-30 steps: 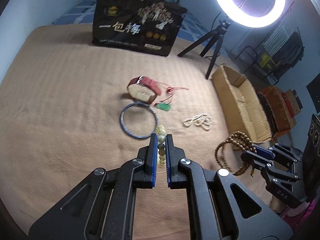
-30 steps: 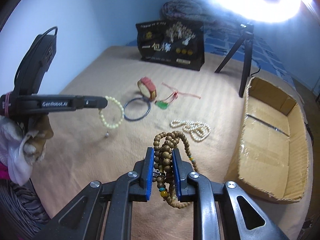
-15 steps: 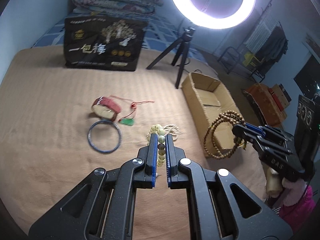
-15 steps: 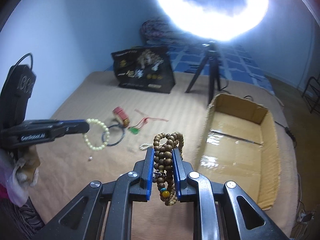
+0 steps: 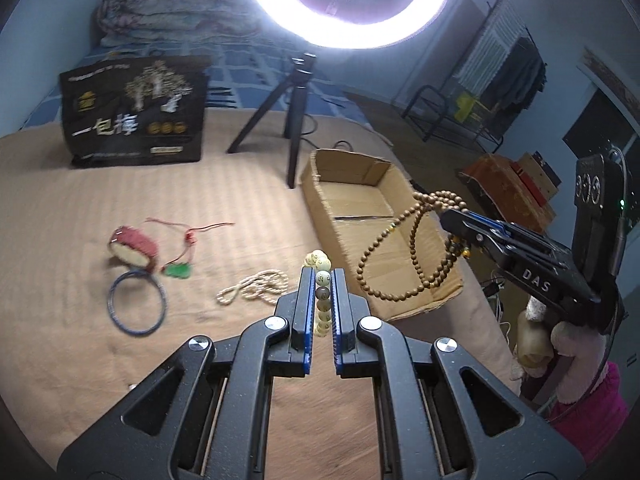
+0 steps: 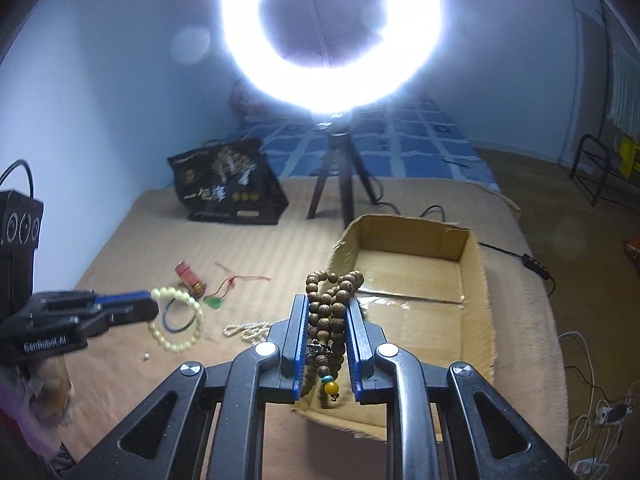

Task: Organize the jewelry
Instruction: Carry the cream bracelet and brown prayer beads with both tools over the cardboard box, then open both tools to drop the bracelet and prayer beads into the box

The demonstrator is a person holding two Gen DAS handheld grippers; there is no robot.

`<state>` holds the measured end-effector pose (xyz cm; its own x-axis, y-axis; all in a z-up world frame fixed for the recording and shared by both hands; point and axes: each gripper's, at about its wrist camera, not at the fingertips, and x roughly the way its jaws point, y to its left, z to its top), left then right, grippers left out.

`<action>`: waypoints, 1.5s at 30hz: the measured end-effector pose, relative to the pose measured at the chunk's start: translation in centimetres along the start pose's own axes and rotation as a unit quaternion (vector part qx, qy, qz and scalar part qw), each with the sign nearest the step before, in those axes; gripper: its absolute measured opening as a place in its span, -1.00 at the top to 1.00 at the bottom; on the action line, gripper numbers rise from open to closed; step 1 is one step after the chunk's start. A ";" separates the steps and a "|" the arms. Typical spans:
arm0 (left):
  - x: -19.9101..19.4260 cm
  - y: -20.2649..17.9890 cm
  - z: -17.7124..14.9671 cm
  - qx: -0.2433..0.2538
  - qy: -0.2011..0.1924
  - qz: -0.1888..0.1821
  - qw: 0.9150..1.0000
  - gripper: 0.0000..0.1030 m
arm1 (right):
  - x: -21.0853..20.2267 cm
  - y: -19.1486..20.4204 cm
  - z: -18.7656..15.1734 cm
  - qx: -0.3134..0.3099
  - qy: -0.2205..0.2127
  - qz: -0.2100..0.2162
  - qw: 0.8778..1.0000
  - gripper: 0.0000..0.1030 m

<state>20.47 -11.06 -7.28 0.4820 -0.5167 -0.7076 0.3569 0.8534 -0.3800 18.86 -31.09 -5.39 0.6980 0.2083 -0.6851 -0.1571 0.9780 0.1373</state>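
The left gripper (image 5: 319, 292) is clamping a pale bead bracelet (image 5: 321, 280) between its blue-lined fingers, holding it in the air above the tan bed (image 5: 80, 360). The right gripper (image 6: 327, 320) is pinching a bundled strand of brown wooden beads (image 6: 334, 300), whose long loops are hanging over the near end of the open cardboard box (image 5: 320, 184) in the left wrist view. Left lying on the bed are a white pearl string (image 5: 256, 286), a dark blue bangle (image 5: 138, 304), a green pendant (image 5: 179, 270) on a red cord, and a red band (image 5: 134, 246) just beyond the bangle. A black printed bag (image 5: 136, 114) is standing farther back, and a glowing ring light (image 5: 348, 4) on a tripod (image 5: 290, 116) is rising behind the box.
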 end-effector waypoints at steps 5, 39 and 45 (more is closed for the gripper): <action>1.6 -2.1 0.9 0.010 0.000 -0.012 1.000 0.90 | 0.1 -2.0 0.2 0.017 -0.002 -0.017 1.000 0.69; 11.1 -7.1 0.5 0.050 0.055 -0.004 0.997 0.90 | 5.2 -9.2 -1.0 0.084 0.051 -0.039 0.994 0.57; 11.1 -7.1 0.5 0.058 0.061 0.009 0.996 0.29 | 4.8 -9.2 -0.9 0.083 0.045 -0.051 0.994 0.14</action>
<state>23.67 -22.84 -12.17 0.3919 -0.4825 -0.7833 0.4424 0.8454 -0.2994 23.05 -39.12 -10.63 0.6374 0.1127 -0.7622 0.0347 0.9840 0.1746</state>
